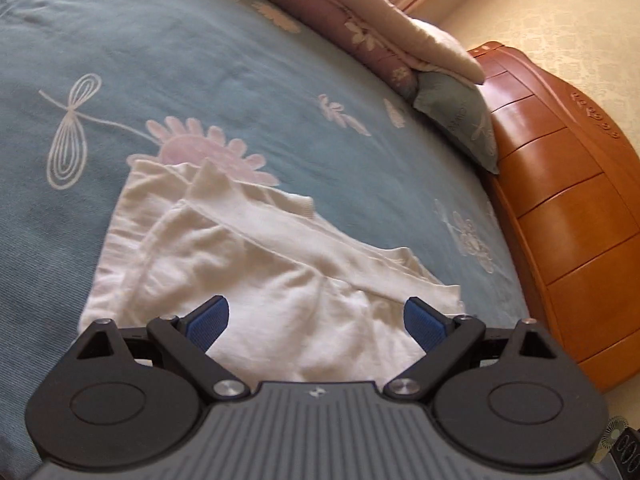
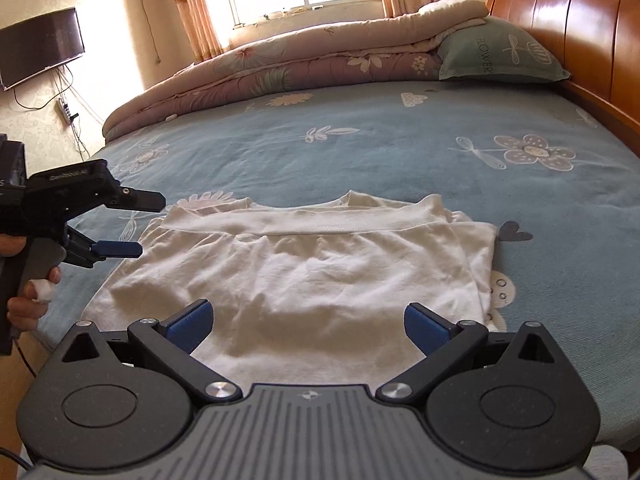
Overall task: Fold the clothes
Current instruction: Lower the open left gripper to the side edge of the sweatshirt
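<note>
Blue floral bedsheet [image 2: 380, 152] carries a white top [image 2: 304, 264] at its near edge, already folded into a rectangle; left gripper [image 1: 316, 322] and right gripper [image 2: 306, 322] hover above, both wide and empty; next likely calls for pinching an edge for another fold.

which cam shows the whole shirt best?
Right wrist: the shirt shows nearly whole, both side edges and ribbed band visible. Left wrist sees it obliquely, its near part hidden behind the tool.
</note>
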### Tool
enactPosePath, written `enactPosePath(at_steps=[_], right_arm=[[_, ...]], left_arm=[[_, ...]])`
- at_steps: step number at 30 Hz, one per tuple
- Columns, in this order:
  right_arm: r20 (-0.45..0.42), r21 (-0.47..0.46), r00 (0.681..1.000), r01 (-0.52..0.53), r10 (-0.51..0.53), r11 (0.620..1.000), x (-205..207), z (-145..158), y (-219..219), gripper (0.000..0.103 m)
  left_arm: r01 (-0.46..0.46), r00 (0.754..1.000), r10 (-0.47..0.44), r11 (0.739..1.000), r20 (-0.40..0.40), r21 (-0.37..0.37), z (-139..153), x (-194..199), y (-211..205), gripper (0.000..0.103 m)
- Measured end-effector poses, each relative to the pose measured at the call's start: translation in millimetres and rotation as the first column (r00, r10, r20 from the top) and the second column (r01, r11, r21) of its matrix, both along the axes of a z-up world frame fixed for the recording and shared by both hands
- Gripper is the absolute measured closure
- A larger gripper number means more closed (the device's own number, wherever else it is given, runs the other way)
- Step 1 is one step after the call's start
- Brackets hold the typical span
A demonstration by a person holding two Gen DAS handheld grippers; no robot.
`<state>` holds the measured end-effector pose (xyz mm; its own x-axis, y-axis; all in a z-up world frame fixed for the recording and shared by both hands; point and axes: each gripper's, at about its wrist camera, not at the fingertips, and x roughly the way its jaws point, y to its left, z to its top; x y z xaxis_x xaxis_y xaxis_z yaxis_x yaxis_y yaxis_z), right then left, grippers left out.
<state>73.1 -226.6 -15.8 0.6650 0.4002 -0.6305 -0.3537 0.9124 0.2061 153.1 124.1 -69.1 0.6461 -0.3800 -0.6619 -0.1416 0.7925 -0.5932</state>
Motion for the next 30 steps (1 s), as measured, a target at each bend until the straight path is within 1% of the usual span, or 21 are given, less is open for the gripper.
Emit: enactPosePath(at_steps=[1,2,3,6,9,11,13,14,17,18,20,23,25,28,30], right_arm=[[-0.006,-0.011,1.0,0.004,-0.004,1.0,3.3,-2.5,1.6,0.0],[-0.011,-0.021,1.0,0.011,-0.011,1.0,6.8,-5.0,2.9,0.0],[-0.021,-0.02,1.0,0.021,-0.022,1.0,11.3,-7.3,3.6,0.0],[-0.058,0.017,0.998,0.032,-0.031,0.999,24.5,-13.1,7.5,0.0],[-0.073,0.032,0.997,0.026,-0.023,0.999,35.2,-17.3,17.8,0.0],[-0.073,0.036,0.997,0.02,-0.018,0.999,39.1,-19.0,26.9,0.0],[-0.073,0.054,0.997,0.006,-0.002,0.999,41.0,-19.6,33.9,0.0],[-0.07,0.067,0.997,-0.008,0.013,0.998,41.2,-19.1,36.5,0.0],[-0.061,0.103,0.995,-0.07,0.077,0.992,39.9,-16.0,44.5,0.0],[-0.06,0.108,0.993,-0.092,0.098,0.99,39.6,-15.3,48.6,0.0],[-0.055,0.113,0.989,-0.132,0.139,0.985,39.1,-13.5,57.8,0.0],[-0.045,0.12,0.976,-0.206,0.212,0.971,42.0,-10.3,78.4,0.0],[-0.038,0.119,0.961,-0.268,0.274,0.956,48.2,-7.6,101.2,0.0],[-0.027,0.119,0.931,-0.358,0.363,0.926,57.2,-4.6,135.7,0.0],[-0.025,0.127,0.91,-0.407,0.413,0.905,62.6,-9.5,161.1,0.0]], left_arm=[[-0.003,1.0,0.003,1.0,-0.027,-0.007,-9.1,2.1,5.3,0.009],[0.003,0.999,-0.004,1.0,-0.036,-0.024,-15.7,2.7,10.2,0.01],[0.013,1.0,-0.014,0.999,-0.024,-0.042,-15.7,1.6,14.5,0.01],[0.019,1.0,-0.019,0.998,0.012,-0.055,-2.5,-1.4,27.8,0.01],[0.017,0.998,-0.01,0.995,0.061,-0.102,10.4,3.4,43.1,0.01],[0.047,0.998,-0.04,0.991,0.056,-0.125,9.6,15.8,45.4,0.01],[0.083,0.996,-0.079,0.989,0.033,-0.12,3.4,29.7,41.5,0.01],[0.099,0.995,-0.097,0.989,0.016,-0.106,-1.3,37.0,38.9,0.01],[0.101,0.994,-0.101,0.995,-0.037,-0.009,-18.8,57.8,36.6,0.011],[0.1,0.994,-0.101,0.995,-0.036,-0.014,-21.0,61.2,38.9,0.01],[0.112,0.993,-0.112,0.993,-0.039,-0.024,-14.6,63.4,42.4,0.01],[0.119,0.993,-0.119,0.993,0.009,-0.023,-0.5,55.3,50.7,0.009],[0.113,0.993,-0.113,0.993,0.017,-0.04,5.2,49.9,60.2,0.009],[0.099,0.995,-0.098,0.994,0.021,-0.047,10.9,41.0,74.7,0.009],[0.09,0.996,-0.089,0.995,0.015,-0.043,11.6,35.9,83.4,0.009]])
